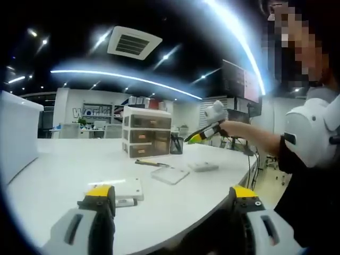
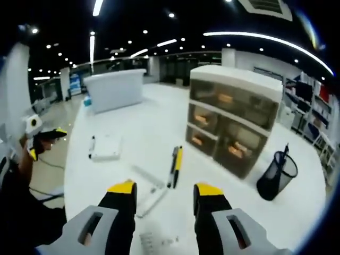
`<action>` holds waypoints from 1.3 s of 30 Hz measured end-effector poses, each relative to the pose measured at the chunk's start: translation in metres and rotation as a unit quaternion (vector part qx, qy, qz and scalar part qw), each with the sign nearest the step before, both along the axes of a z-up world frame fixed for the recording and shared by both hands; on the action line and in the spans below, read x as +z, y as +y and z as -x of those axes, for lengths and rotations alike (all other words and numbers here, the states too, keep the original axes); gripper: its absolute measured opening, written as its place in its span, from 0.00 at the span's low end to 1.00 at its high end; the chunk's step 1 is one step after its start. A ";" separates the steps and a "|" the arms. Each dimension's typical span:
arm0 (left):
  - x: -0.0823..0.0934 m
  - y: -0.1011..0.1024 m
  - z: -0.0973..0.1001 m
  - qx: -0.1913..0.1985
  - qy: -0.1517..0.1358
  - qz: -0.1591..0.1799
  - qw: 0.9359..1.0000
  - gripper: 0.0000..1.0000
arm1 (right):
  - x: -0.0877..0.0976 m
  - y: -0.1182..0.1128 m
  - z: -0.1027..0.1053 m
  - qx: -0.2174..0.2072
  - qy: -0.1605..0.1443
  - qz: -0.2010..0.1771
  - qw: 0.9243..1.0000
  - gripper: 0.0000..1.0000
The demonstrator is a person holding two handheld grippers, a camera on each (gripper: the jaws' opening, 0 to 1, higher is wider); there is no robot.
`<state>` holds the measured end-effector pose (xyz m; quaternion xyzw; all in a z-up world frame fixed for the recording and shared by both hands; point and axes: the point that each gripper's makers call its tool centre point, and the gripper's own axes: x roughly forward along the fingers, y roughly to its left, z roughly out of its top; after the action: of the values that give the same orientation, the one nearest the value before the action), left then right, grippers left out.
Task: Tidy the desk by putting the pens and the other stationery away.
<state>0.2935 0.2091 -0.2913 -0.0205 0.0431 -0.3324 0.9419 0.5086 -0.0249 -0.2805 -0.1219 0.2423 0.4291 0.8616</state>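
At lower centre of the right gripper view, the right gripper (image 2: pixel 162 194) hangs released above the pen (image 2: pixel 175 166), jaws apart, likely lining up a grasp. The cup (image 2: pixel 277 175) waits at right beside the drawers (image 2: pixel 234 125). The left gripper (image 1: pixel 172 197) idles, spread wide over the surface (image 1: pixel 64 175).

White desk (image 2: pixel 133 133) bearing the stationery. A black-and-yellow pen (image 2: pixel 175 166) lies flat in front of a three-tier drawer unit (image 2: pixel 234 119), white-topped with translucent brown drawers, all closed, standing upright. Beside the unit stands a black mesh pen cup (image 2: pixel 276 175), upright, with a dark pen rising from it. A flat white box (image 2: pixel 106 147) lies apart toward the desk's edge, a dark marker along one side. Two pale, flat transparent cases (image 1: pixel 170 175) and (image 1: pixel 203 166) lie near the pen.
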 end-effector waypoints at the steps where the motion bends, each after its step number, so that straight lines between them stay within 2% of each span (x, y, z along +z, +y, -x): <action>1: 0.000 0.000 0.000 0.000 0.000 0.001 1.000 0.87 | -0.003 0.004 -0.003 0.002 0.002 0.007 1.000 0.39; 14: 0.001 0.003 0.002 0.004 0.000 0.003 1.000 0.87 | -0.027 0.034 -0.044 0.024 0.047 0.077 0.996 0.33; 16: 0.001 0.003 0.002 0.005 0.000 0.005 1.000 0.87 | -0.032 0.038 -0.049 0.026 0.052 0.096 0.994 0.33; 20: 0.000 0.001 0.003 0.004 0.001 0.009 1.000 0.87 | -0.048 0.041 -0.057 0.041 0.061 0.155 0.985 0.32; 23: -0.001 -0.002 0.004 0.001 0.001 0.009 1.000 0.87 | -0.057 0.049 -0.060 0.044 0.064 0.172 0.982 0.31; 31: -0.005 -0.012 0.007 -0.009 0.006 0.013 1.000 0.87 | -0.074 0.059 -0.067 0.048 0.073 0.208 0.974 0.28; 39: -0.007 -0.016 0.008 -0.014 0.009 0.017 1.000 0.87 | -0.088 0.061 -0.079 0.043 0.089 0.219 0.971 0.25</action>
<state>0.2859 0.1932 -0.2983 -0.0386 0.0466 -0.3460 0.9363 0.5873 0.0364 -0.3684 -0.2793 0.4000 0.4118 0.7697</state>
